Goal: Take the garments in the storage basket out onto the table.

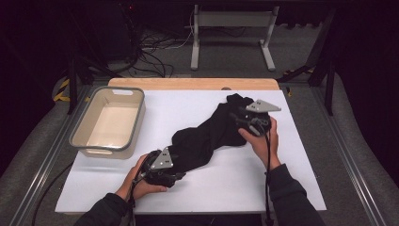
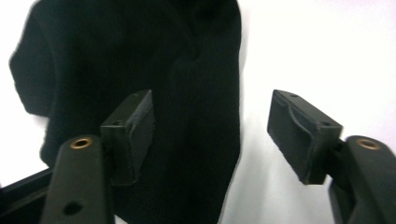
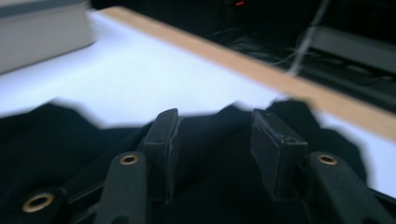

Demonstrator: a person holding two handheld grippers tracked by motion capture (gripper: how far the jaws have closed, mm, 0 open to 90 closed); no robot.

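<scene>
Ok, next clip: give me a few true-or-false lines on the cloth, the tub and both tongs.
1. The black cloth lies stretched out on the white table. True.
2. The grey tub holds folded clothes. False: nothing lies in it.
3. The left tongs are clamped on the cloth. False: the jaws stand apart over its edge.
4. The right tongs are over the cloth's far end. True.
5. The tub stands on the cloth. False: it stands apart from it, at the table's left.

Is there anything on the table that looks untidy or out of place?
Only the black garment: it lies bunched and twisted slantwise across the white table, not spread flat. The grey bin stands upright, nothing inside.
</scene>
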